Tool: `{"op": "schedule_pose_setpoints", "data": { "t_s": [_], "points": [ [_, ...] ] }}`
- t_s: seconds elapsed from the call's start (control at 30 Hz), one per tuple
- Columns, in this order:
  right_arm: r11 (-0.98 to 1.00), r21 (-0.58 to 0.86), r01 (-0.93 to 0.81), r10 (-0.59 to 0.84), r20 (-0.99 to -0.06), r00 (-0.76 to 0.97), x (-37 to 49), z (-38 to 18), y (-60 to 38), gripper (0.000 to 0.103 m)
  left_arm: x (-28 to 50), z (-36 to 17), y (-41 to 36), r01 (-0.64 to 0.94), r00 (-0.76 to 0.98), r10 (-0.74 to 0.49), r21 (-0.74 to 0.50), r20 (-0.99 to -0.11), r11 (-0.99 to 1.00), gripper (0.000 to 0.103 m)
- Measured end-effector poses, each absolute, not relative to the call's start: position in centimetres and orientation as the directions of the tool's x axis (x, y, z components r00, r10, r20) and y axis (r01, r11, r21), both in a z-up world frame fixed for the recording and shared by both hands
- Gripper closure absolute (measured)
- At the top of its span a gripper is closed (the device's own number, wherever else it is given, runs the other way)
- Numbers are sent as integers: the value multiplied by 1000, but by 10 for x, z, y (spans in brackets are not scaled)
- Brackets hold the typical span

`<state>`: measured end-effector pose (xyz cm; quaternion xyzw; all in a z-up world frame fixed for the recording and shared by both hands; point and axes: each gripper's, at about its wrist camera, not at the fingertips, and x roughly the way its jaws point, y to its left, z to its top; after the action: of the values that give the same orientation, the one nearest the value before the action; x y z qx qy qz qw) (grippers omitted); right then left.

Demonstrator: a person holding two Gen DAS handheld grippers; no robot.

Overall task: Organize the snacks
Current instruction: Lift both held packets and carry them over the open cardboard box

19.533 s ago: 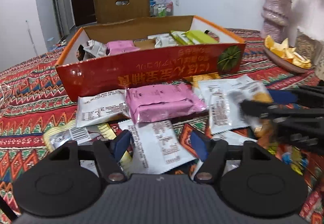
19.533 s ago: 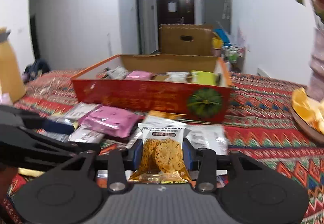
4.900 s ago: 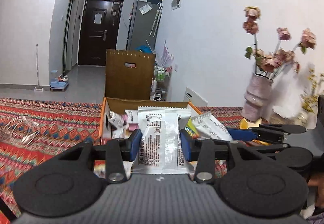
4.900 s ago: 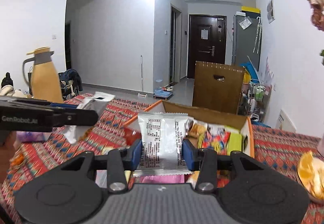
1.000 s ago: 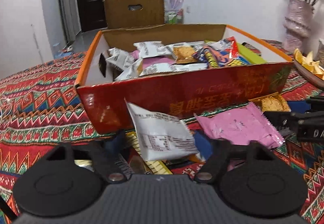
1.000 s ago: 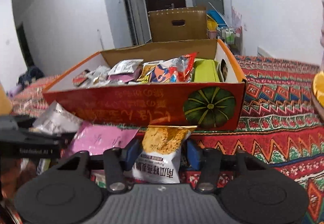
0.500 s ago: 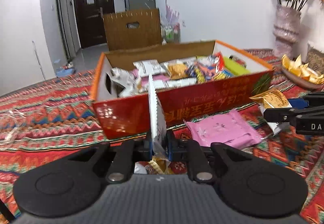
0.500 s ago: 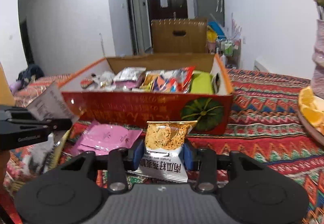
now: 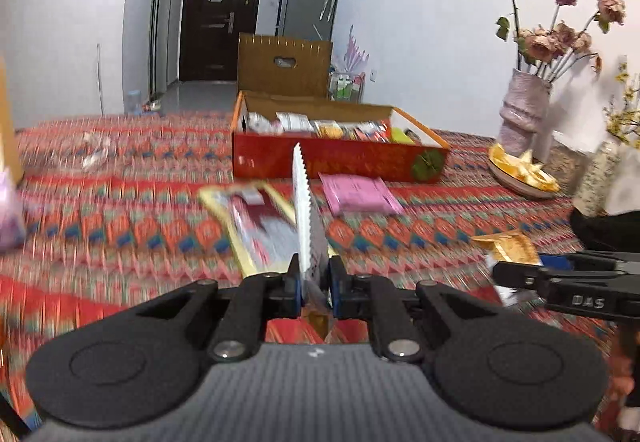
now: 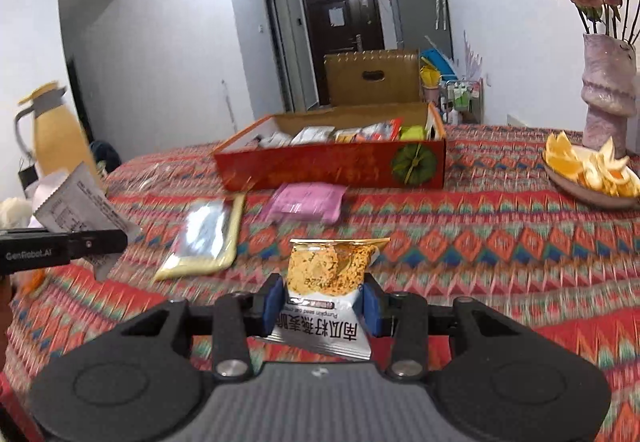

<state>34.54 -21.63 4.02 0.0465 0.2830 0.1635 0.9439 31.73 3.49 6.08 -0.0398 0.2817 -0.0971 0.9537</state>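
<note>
My left gripper (image 9: 314,288) is shut on a white snack packet (image 9: 306,226), held edge-on and upright above the patterned tablecloth; the packet also shows in the right wrist view (image 10: 82,204). My right gripper (image 10: 320,302) is shut on an orange-and-white crisp packet (image 10: 330,288), also seen in the left wrist view (image 9: 508,248). The red cardboard box (image 9: 340,158) (image 10: 332,166), full of several snacks, stands further back on the table. A pink packet (image 9: 358,192) (image 10: 306,202) and a yellow-edged packet (image 9: 256,222) (image 10: 204,234) lie in front of it.
A plate of orange pieces (image 10: 592,172) and a pink vase with dried roses (image 10: 608,98) stand at the right. A yellow thermos jug (image 10: 54,130) stands at the left. A brown cardboard box (image 9: 284,64) stands beyond the table.
Both grippers have pulled back and up from the box, each keeping its packet. The box now looks much further away and the view is blurred by motion.
</note>
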Motion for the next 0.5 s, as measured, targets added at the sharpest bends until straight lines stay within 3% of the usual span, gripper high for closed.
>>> {"op": "schedule_pose_setpoints", "data": {
  "t_s": [0.2, 0.5],
  "points": [
    [937, 166, -306, 346, -539, 768, 298, 36, -212, 63, 265, 54, 26, 172, 804, -221, -138, -552, 975, 90],
    [933, 157, -323, 357, -496, 792, 252, 49, -214, 63, 224, 65, 16, 187, 829, -228, -131, -510, 974, 90]
  ]
}}
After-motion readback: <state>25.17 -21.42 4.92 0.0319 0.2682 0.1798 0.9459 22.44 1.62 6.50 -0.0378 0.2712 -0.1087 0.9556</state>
